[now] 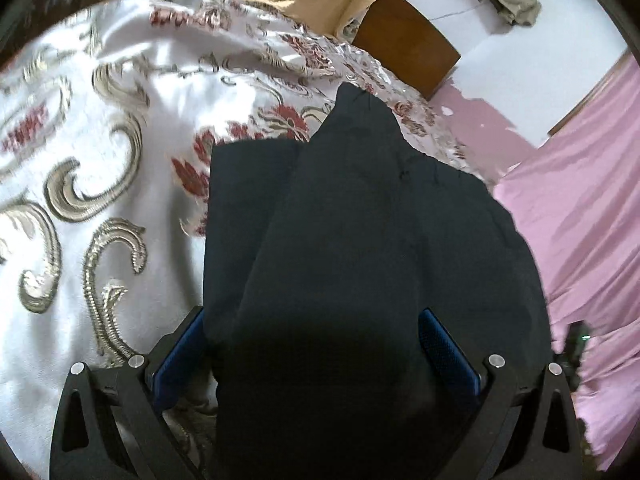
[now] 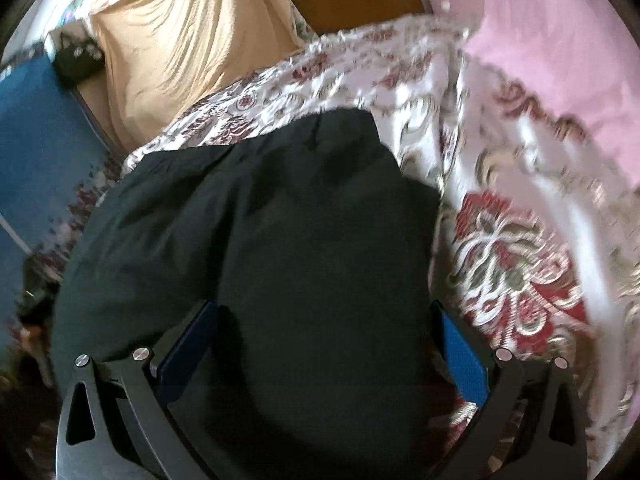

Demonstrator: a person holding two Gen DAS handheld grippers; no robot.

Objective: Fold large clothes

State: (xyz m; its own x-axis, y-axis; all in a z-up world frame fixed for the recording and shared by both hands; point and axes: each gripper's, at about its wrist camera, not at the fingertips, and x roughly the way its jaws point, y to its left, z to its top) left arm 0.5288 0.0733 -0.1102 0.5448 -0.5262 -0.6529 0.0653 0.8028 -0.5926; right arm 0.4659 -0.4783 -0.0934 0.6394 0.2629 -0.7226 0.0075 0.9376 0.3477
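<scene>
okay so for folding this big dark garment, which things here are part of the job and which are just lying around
Part of the job:
- dark garment
- left tongs
- right tongs
- floral bedspread under it

Just lying about:
- yellow cloth
- pink sheet
- wooden headboard
- blue surface

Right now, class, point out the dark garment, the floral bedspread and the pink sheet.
dark garment [image 1: 340, 220]: left wrist view, middle of the draped cloth.
floral bedspread [image 1: 100, 140]: left wrist view, a bare patterned stretch.
pink sheet [image 2: 540, 40]: right wrist view, upper right area.

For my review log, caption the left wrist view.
Left gripper open around dark garment on floral bedspread.
</scene>
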